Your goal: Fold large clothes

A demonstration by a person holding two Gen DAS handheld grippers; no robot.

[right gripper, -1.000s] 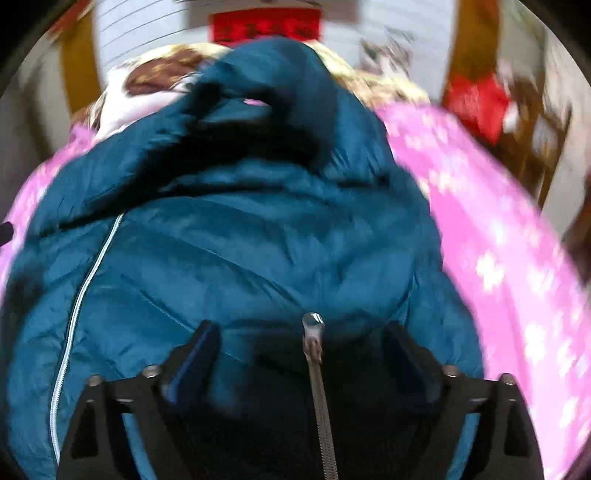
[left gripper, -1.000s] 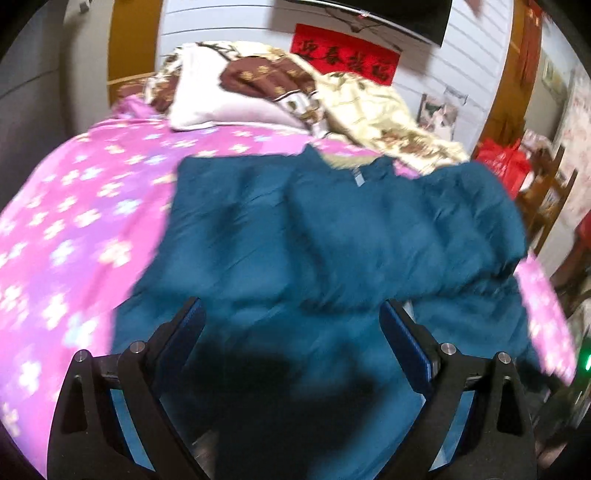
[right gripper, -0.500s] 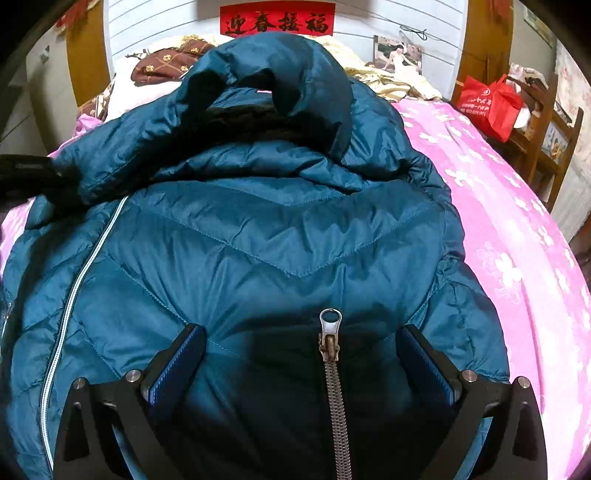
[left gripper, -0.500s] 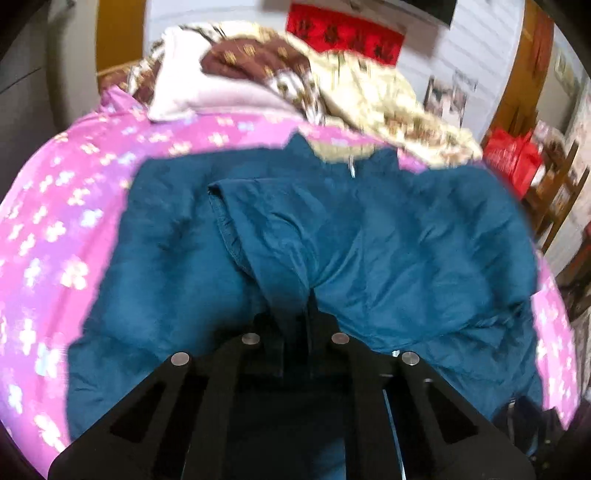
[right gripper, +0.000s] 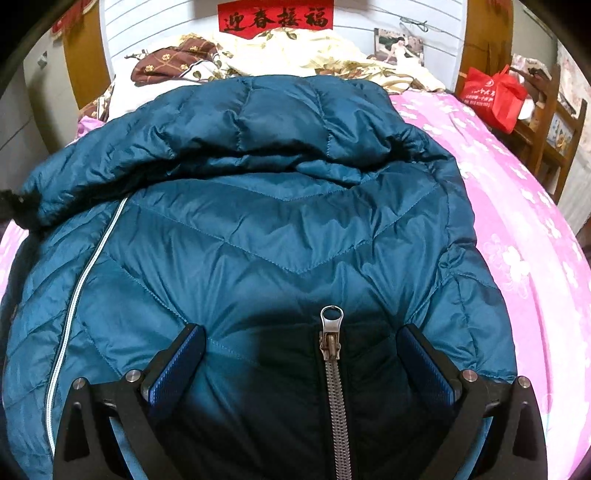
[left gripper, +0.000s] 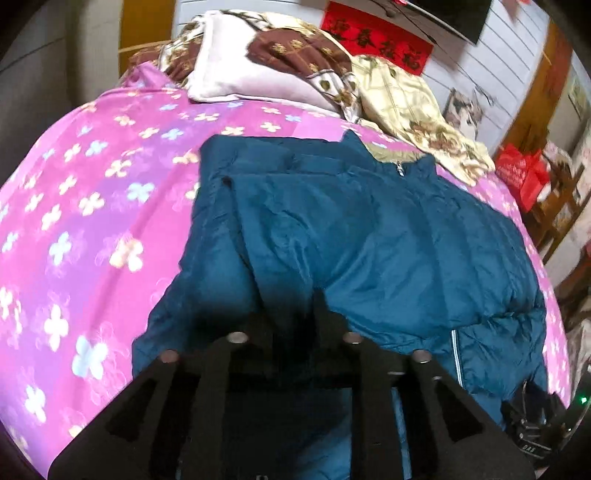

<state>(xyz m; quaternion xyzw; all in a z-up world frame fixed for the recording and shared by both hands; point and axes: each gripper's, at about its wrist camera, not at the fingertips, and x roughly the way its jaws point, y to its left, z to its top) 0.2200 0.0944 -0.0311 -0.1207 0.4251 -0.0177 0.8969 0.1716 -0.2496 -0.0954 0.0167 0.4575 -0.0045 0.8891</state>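
Note:
A large teal quilted down jacket [left gripper: 388, 236] lies on a bed with a pink flowered sheet [left gripper: 74, 221]. My left gripper [left gripper: 291, 314] is shut on a fold of the jacket and holds it lifted near the jacket's left side. In the right wrist view the jacket [right gripper: 277, 229] fills the frame, with one sleeve folded across its top. My right gripper [right gripper: 299, 354] is open, its blue pads [right gripper: 177, 365] on either side of the metal zipper pull [right gripper: 331, 325], resting low over the jacket front.
Pillows and a cream patterned quilt [left gripper: 399, 96] are piled at the head of the bed. A red bag [right gripper: 491, 96] sits on a wooden chair at the right. A red banner [right gripper: 275, 16] hangs on the white panelled wall.
My left gripper closed on a fold of the jacket and has drawn it up and over. The raised sleeve in the right wrist view has come down flat across the jacket. The right gripper stays open.

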